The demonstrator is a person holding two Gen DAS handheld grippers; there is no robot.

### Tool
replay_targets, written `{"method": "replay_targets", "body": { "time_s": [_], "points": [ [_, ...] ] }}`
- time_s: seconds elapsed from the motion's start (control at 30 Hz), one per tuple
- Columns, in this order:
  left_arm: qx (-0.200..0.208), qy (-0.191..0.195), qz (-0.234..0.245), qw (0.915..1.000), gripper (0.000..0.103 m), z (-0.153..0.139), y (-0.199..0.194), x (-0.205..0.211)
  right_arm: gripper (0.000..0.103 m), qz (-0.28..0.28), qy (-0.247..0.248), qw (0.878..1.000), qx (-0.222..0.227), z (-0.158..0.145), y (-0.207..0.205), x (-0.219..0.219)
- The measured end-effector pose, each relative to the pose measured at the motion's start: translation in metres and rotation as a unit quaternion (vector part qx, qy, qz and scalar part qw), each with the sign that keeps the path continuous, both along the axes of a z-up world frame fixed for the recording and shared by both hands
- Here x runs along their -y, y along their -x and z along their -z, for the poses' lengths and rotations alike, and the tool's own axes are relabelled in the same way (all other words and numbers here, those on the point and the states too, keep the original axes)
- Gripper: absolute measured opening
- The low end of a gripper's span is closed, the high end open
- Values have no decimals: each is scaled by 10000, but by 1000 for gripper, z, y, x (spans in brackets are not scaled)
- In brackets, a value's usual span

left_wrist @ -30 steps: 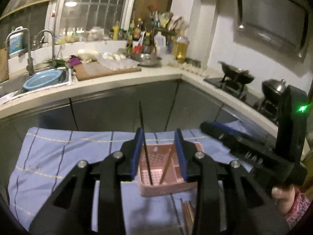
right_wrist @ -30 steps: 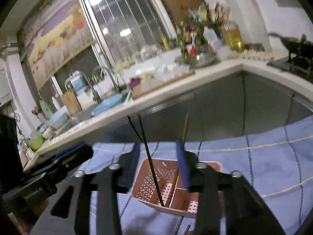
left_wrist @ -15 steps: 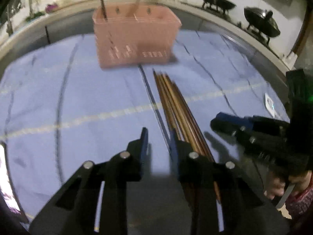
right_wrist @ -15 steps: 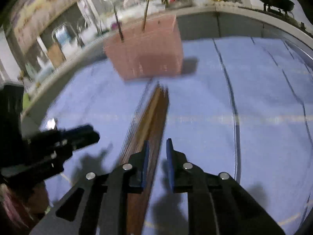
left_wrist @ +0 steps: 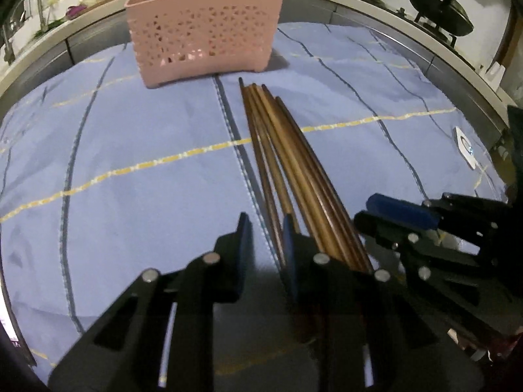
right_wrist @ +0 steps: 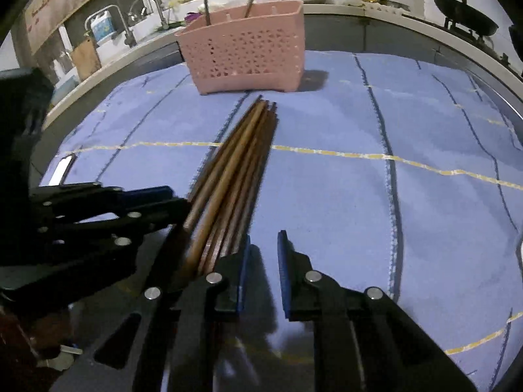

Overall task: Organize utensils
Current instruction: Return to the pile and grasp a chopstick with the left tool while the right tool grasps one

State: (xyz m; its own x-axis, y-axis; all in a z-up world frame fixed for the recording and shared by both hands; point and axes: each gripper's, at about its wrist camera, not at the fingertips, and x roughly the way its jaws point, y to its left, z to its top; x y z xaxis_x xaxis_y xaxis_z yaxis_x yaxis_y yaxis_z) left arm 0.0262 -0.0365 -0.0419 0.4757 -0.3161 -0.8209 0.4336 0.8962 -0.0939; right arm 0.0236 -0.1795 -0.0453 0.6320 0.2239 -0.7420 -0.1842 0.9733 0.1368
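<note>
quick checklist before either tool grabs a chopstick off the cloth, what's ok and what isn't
1. Chopsticks bundled flat on the blue cloth, tips toward the basket: ok.
2. Pink basket upright beyond the bundle, with two sticks already standing in it: ok.
3. Left tool has a chopstick between its pads: cannot tell; a dark stick runs by its right pad, jaws narrow.
4. Right tool lined up on a chopstick: not ok; the bundle passes outside its left finger, and only cloth shows in the gap.
5. The two tools apart from each other: ok, though close.
</note>
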Motion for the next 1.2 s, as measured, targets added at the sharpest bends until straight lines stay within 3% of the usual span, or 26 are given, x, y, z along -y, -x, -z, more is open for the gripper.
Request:
{"method": "replay_targets", "body": {
  "time_s": [0.23,0.3,0.4,0.6,0.83,0.97,1.2],
  "points": [
    [309,-401,7,9987,20,0,1,13,17,-76,-119,9999,-5,-3,-1,-4],
    [380,-457,-27,9982,13,1,1,12,17,-92,-119,9999,-8,-4,-2,-6],
    [327,-364,-63,9988,8,0,-1,7,17,-109,-65,9999,2,-4,-4,-10],
    [268,-391,-276,9985,7,0,3,-17,17,3,-74,10000,38,-5,-10,-7],
    [222,-480,-404,9978,7,-1,11,-40,17,-24,255,9997,61,-5,-16,-13],
    [200,-670,-258,9972,8,-4,-5,-31,17,-97,387,9992,-1,-8,-36,-15],
    [315,-895,-26,9955,12,-8,-68,-2,17,-150,315,9991,-253,-17,-86,-11]
  ]
}}
